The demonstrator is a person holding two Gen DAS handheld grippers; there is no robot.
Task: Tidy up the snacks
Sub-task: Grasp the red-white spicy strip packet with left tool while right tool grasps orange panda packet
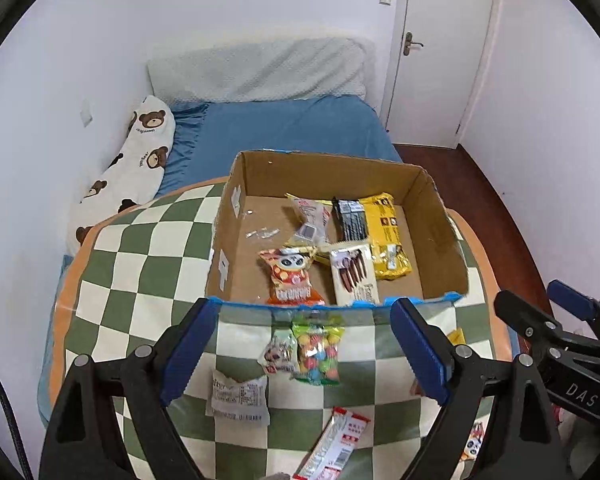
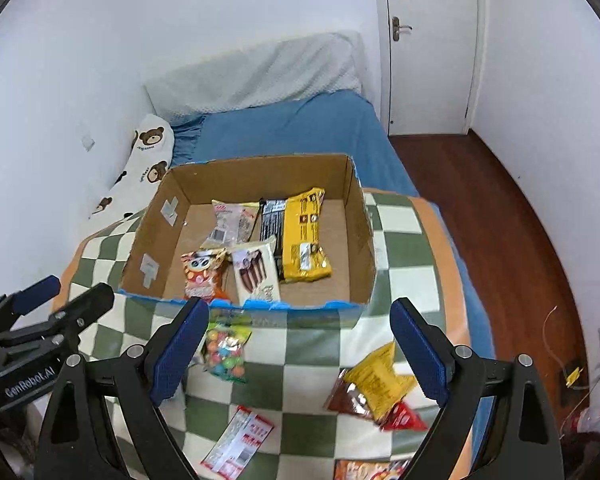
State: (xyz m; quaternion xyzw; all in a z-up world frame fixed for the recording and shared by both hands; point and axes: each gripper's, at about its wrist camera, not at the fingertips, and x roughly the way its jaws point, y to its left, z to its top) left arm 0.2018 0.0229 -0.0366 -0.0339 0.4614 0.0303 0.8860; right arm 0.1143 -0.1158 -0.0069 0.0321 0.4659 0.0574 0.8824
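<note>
**Snacks about half sorted: several in the box, several left on the blanket**

The cardboard box (image 1: 440,216) stands on the checkered blanket (image 1: 140,264), which lies on the bed with the blue sheet (image 1: 292,124). Inside the box there are already some packets: the yellow bag (image 1: 386,236), the white wafer pack (image 1: 352,276), the black pack (image 1: 350,220), the panda packet (image 1: 292,280) and one clear packet (image 1: 310,216). This part of the task looks done.

In front of the box, on the blanket, other snacks are not yet collected: the bag of coloured candy balls (image 1: 318,350), a small packet (image 1: 278,352) touching it, a white label packet (image 1: 240,396), a red-and-white bar (image 1: 336,440), and, in the right view, a yellow and red bag (image 2: 376,392).

The left gripper (image 1: 304,356) and the right gripper (image 2: 296,356) both have their fingers spread wide and hold nothing. I judge that about half of the work remains.
</note>
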